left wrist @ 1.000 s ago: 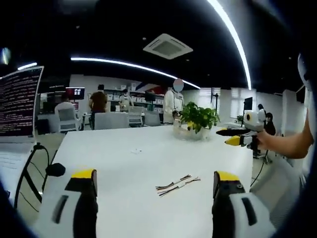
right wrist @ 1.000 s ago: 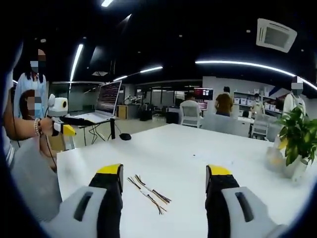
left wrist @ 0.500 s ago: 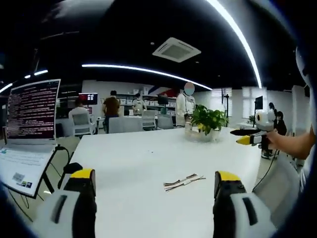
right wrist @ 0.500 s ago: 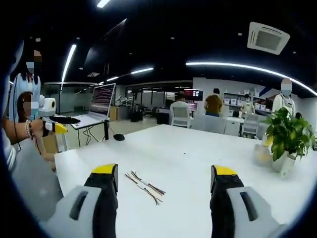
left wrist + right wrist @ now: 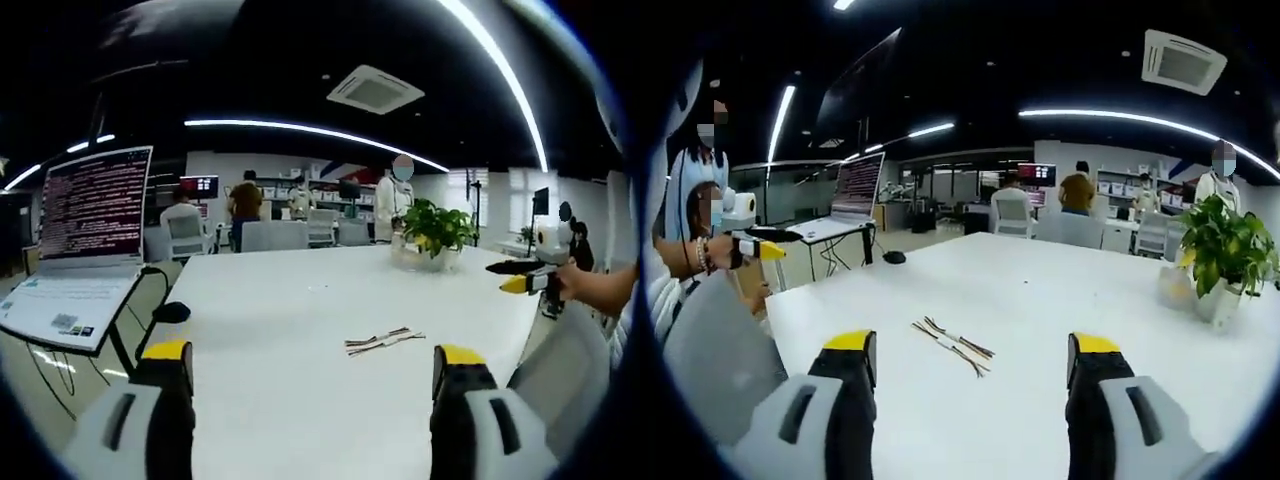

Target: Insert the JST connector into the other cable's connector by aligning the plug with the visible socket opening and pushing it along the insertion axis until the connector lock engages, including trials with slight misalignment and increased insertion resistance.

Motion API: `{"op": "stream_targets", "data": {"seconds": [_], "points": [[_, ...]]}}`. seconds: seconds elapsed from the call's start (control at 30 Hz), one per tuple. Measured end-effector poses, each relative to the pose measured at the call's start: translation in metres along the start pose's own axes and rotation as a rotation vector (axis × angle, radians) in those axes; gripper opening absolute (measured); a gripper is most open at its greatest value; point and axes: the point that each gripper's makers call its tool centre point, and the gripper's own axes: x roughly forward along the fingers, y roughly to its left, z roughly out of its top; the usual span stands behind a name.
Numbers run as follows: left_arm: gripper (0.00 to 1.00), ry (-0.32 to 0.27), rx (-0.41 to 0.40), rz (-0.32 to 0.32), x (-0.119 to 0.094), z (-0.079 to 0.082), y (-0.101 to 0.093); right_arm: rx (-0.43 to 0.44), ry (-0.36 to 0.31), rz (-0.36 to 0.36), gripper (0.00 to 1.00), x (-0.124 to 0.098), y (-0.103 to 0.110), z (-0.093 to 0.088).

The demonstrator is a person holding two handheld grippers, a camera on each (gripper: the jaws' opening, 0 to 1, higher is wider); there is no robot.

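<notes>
On the white tabletop [image 5: 300,330] the two thin cables [image 5: 384,341] lie side by side near the middle, loose, with bare surface all around them; their connectors are too small to make out. From the right gripper view the same cables [image 5: 953,346] sit a little ahead of that claw and between its jaws' lines. The left claw [image 5: 312,375] stands wide open and holds nothing, hovering above the near edge, well apart from the cables. The right claw [image 5: 972,360] is likewise spread wide and empty. A potted plant [image 5: 436,232] stands toward the far side of the tabletop, and a laptop [image 5: 85,240] on a stand sits off its left edge, with a black mouse [image 5: 171,312] near that corner. People sit and stand at desks farther back.
</notes>
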Motion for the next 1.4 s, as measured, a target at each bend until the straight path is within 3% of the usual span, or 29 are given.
{"op": "stream_targets", "data": {"seconds": [0.3, 1.07, 1.3, 1.4], "points": [[0.99, 0.045, -0.021, -0.023, -0.003, -0.015, -0.01, 0.027, 0.003, -0.014, 0.76, -0.001, 0.004, -0.009], [0.99, 0.068, -0.04, -0.067, -0.001, -0.02, -0.024, 0.059, 0.014, -0.041, 0.75, -0.01, -0.002, -0.018], [0.96, 0.052, -0.077, -0.076, -0.001, -0.016, -0.023, 0.063, 0.032, -0.039, 0.73, -0.008, -0.002, -0.022], [0.91, 0.056, -0.085, -0.081, -0.001, -0.017, -0.024, 0.05, 0.05, -0.04, 0.73, -0.007, -0.002, -0.025]]}}
